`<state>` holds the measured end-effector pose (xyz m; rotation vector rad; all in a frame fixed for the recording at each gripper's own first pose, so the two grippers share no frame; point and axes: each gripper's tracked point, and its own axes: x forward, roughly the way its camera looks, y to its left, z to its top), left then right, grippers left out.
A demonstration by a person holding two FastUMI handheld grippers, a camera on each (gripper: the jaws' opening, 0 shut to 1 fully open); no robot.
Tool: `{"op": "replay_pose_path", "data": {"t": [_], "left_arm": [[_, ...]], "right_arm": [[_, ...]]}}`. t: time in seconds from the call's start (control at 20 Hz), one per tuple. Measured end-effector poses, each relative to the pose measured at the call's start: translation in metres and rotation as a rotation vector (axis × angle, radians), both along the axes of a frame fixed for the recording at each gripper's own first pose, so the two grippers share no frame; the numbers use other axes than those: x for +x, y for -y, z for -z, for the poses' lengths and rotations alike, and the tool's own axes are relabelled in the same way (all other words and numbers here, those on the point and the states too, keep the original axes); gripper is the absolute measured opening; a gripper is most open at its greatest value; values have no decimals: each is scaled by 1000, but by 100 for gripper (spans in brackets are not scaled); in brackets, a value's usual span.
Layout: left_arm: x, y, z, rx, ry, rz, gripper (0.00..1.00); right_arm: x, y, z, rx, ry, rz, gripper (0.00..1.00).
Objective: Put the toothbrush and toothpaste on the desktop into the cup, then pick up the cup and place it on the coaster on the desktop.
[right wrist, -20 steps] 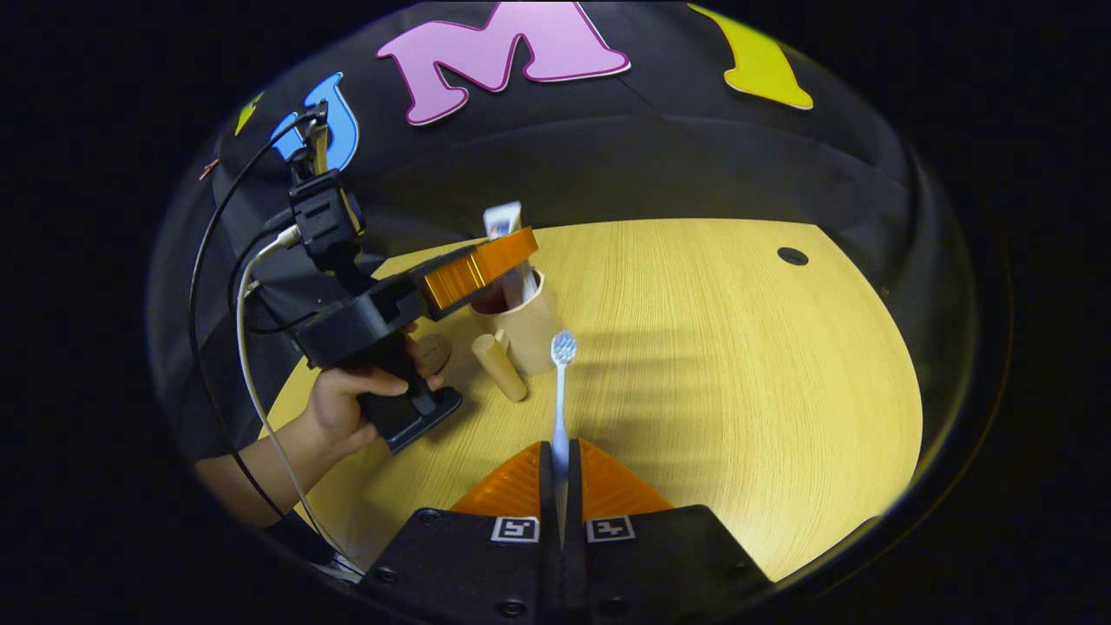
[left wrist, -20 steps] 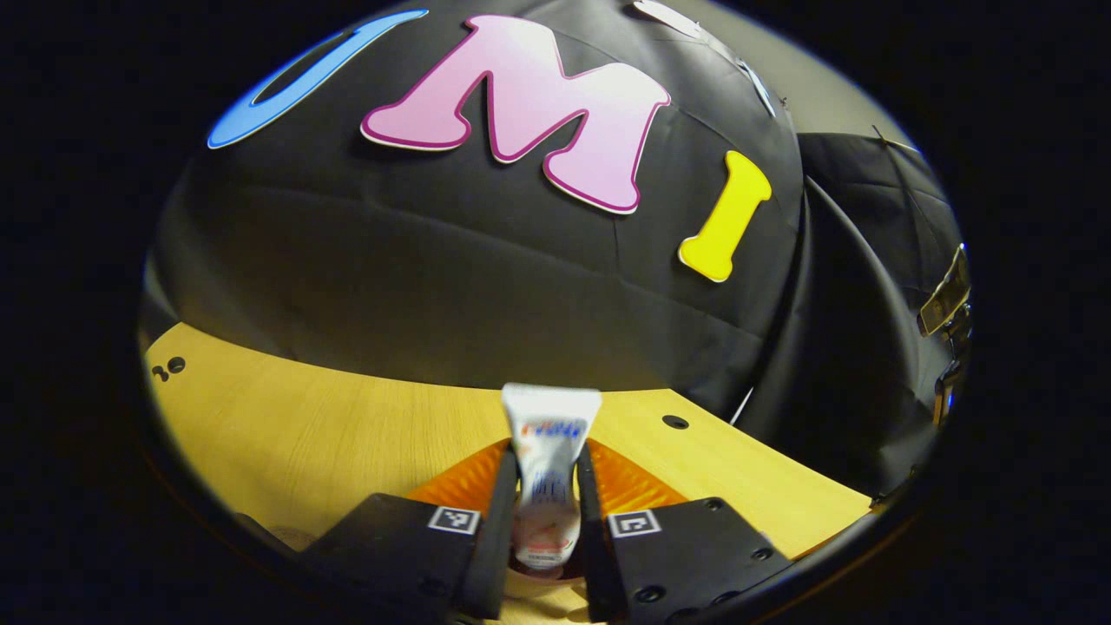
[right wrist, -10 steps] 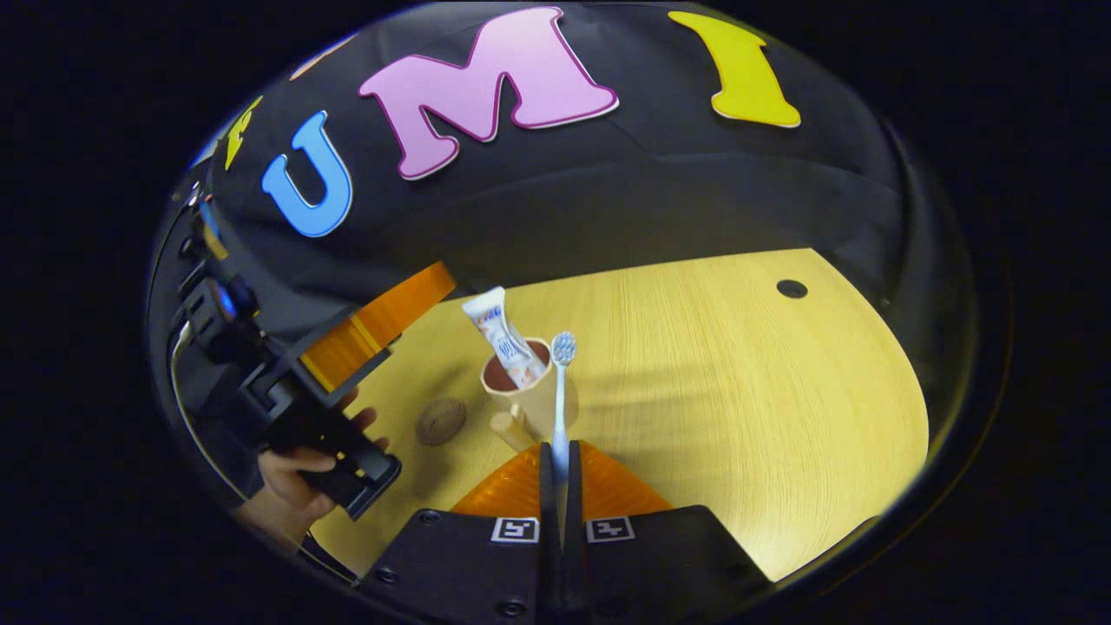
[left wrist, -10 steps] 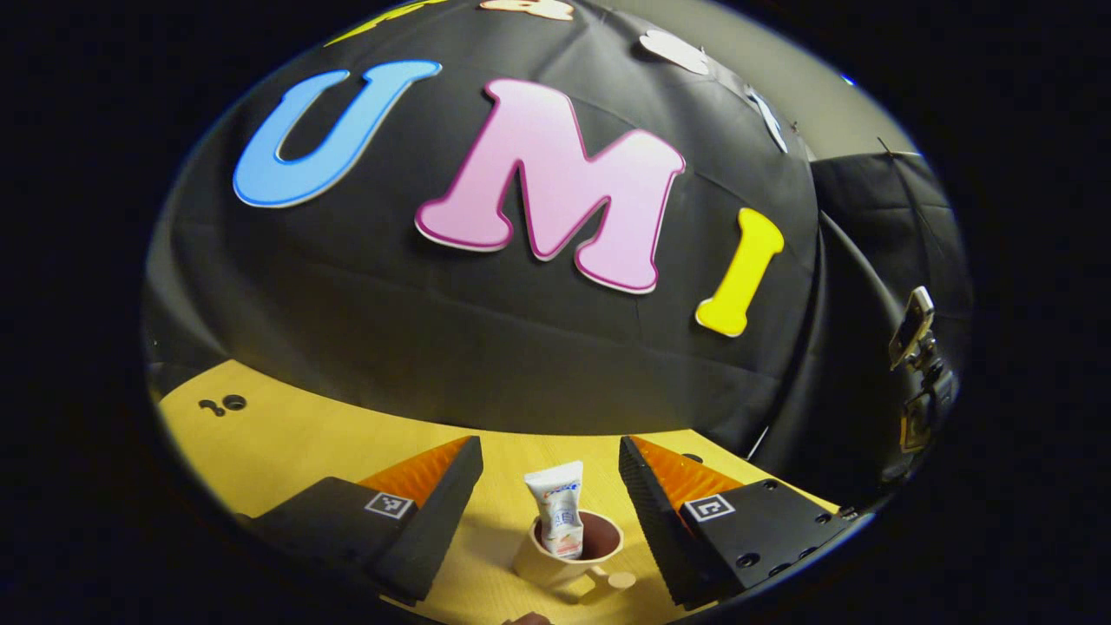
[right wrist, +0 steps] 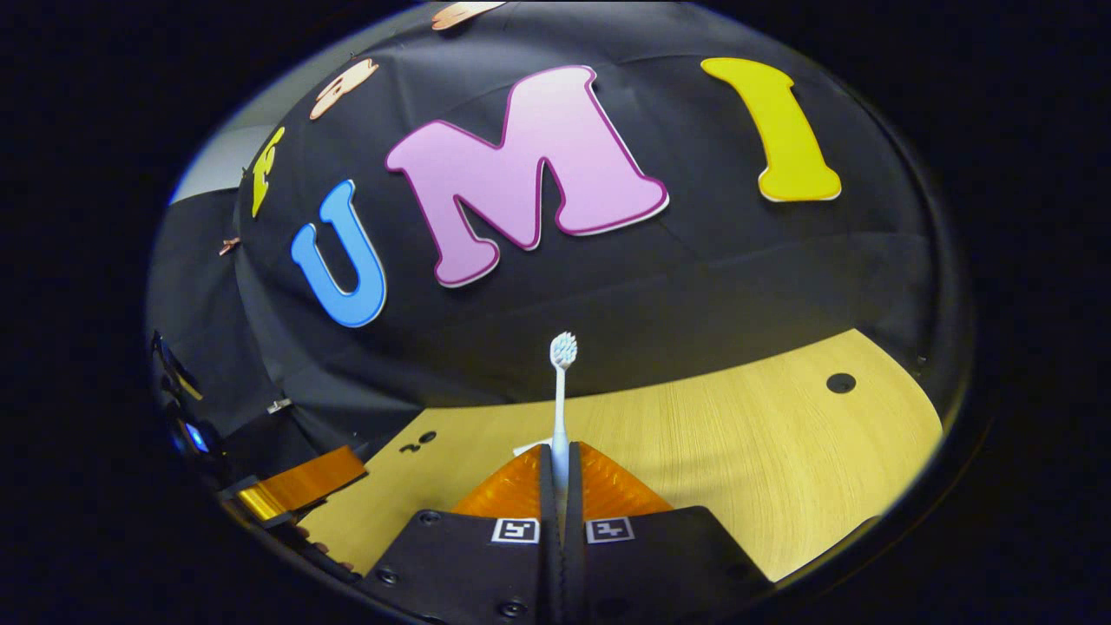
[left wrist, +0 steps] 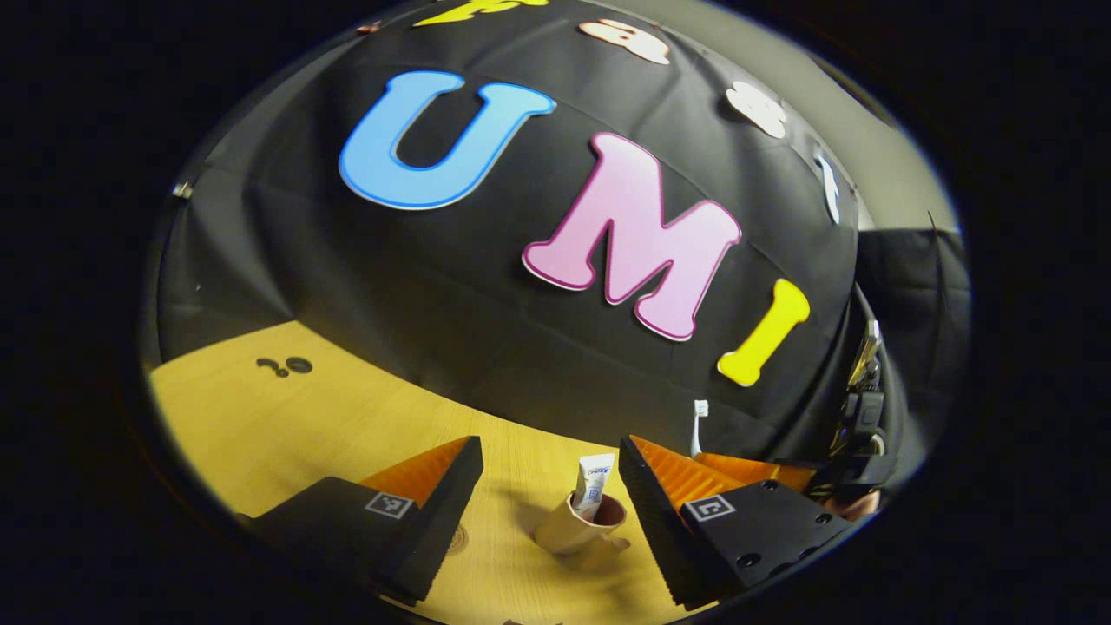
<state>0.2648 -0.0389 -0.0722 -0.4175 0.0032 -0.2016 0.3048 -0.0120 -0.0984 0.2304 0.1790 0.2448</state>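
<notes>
A beige cup (left wrist: 568, 529) with a side handle stands on the wooden desktop (left wrist: 286, 425), and the white toothpaste tube (left wrist: 594, 482) stands upright in it. My left gripper (left wrist: 548, 451) hangs open above and short of the cup, holding nothing. A small round coaster (left wrist: 456, 540) peeks out beside its left finger. My right gripper (right wrist: 560, 450) is shut on the white toothbrush (right wrist: 562, 391), bristles up. In the left gripper view that right gripper (left wrist: 738, 464) sits just right of the cup, the toothbrush head (left wrist: 700, 408) rising above it. A white tip (right wrist: 529, 447) shows behind my right fingers.
The black cloth wall closes the desk's far side. Cable holes mark the desktop (right wrist: 781, 469) at its far left (left wrist: 291, 366) and far right (right wrist: 839, 382). The left gripper (right wrist: 299, 482) and a fingertip of the hand holding it sit at the lower left of the right gripper view.
My left gripper opened, let go of the toothpaste in the cup, and drew back. My right gripper came close to the cup and tilted up with the toothbrush, so the cup dropped below its fingers.
</notes>
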Motion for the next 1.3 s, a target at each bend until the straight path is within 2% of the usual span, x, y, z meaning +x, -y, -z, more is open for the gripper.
{"op": "replay_pose_path", "data": {"t": [0.1, 0.3, 0.5, 0.75, 0.9, 1.05, 1.15, 1.3], "left_arm": [[-14, -9, 3, -25, 2, -16, 97], [-35, -22, 7, -15, 8, -43, 98], [-37, -36, 24, -2, -1, -64, 98], [-40, -34, 38, 5, -12, -65, 97], [-44, -31, 43, 8, -18, -58, 98], [-46, -30, 47, 16, -26, -57, 98], [-48, -29, 51, 19, -35, -56, 98], [-50, -28, 51, 21, -48, -64, 98]], "right_arm": [[12, -8, 2, 9, 36, -1, 5], [34, -15, 5, -16, 109, 5, 5], [46, -25, 21, -67, 143, -4, 5], [43, -39, 35, -189, 228, -25, 5], [34, -48, 49, -237, 231, -49, 5], [27, -51, 66, -241, 201, -62, 11], [20, -50, 75, -225, 178, -69, 24], [11, -45, 74, -204, 169, -67, 84]]}}
